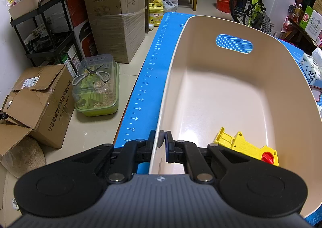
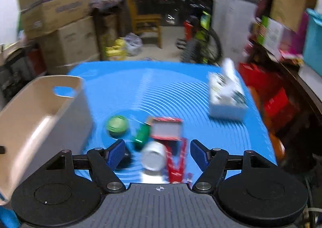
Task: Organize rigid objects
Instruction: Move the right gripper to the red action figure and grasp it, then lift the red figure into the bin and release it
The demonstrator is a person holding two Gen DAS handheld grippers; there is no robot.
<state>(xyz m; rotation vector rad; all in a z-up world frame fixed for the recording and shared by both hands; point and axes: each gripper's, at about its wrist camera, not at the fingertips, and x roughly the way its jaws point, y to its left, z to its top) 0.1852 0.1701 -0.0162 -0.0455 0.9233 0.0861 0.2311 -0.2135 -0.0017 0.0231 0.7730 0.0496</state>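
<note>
Now your left gripper (image 1: 162, 139) is pinching the near wall of the tan bin (image 1: 271, 51); one finger is outside it and one inside. Inside the bin, a yellow toy (image 1: 245, 145) with a red wheel lies on the floor, just to the right of those fingers. Your right gripper (image 2: 157, 151) has its blue fingers (image 2: 114, 153) spread apart, with nothing squeezed. Below and between them, on the blue mat (image 2: 124, 91), sit a white cup (image 2: 154, 156) and a red frame (image 2: 167, 129). A green ball (image 2: 117, 124) and a green block (image 2: 142, 134) lie a bit farther on. This view is blurry. A tissue box (image 2: 226, 97) stands well off to the right.
</note>
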